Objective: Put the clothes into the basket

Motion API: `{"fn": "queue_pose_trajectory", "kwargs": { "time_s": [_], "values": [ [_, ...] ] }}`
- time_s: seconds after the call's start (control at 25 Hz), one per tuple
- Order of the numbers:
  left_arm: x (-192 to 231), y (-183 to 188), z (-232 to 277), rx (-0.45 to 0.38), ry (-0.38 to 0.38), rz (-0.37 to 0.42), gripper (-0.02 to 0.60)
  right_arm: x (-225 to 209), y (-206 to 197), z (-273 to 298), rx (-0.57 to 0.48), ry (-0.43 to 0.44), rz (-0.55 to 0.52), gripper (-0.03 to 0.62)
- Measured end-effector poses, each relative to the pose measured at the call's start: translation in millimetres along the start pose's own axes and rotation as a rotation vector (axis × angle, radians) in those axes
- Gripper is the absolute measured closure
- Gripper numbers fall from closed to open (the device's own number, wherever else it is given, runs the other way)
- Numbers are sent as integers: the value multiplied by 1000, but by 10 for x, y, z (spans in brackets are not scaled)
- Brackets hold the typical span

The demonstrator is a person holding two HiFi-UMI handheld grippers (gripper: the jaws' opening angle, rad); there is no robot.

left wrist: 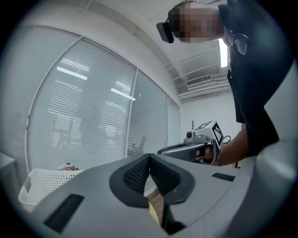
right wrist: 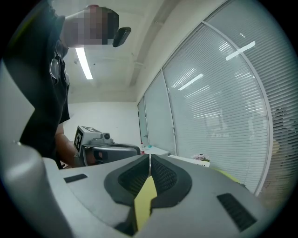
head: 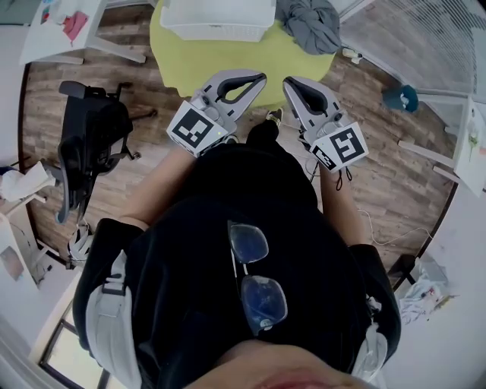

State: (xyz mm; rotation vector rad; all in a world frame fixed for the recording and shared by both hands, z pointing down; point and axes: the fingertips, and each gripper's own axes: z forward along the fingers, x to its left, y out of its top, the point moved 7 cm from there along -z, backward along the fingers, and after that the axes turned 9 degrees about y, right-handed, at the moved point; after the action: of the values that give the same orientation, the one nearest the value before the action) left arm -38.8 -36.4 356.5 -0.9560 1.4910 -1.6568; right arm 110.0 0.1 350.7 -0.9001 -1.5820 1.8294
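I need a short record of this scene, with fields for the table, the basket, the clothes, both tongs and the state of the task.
table: round yellow-green table, in front of the person
basket: white basket, on the far part of the table
clothes: grey heap of clothes, on the table to the right of the basket, not inside it
left tongs: shut, holding nothing
right tongs: shut, holding nothing
nearby: black office chair on the wooden floor, at the left
task state: clothes not yet picked up

Round yellow-green table on a wood floor; a white basket sits on it, a grey heap of clothes just right of the basket
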Motion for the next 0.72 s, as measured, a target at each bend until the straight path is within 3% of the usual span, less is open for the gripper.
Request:
{"fn": "queue_pose_trajectory", "kwargs": {
  "time_s": [0.72],
  "values": [
    [307, 21, 1181, 6, 86, -21, 571, -1474, -88, -158, 83, -105, 90, 563]
  ]
}}
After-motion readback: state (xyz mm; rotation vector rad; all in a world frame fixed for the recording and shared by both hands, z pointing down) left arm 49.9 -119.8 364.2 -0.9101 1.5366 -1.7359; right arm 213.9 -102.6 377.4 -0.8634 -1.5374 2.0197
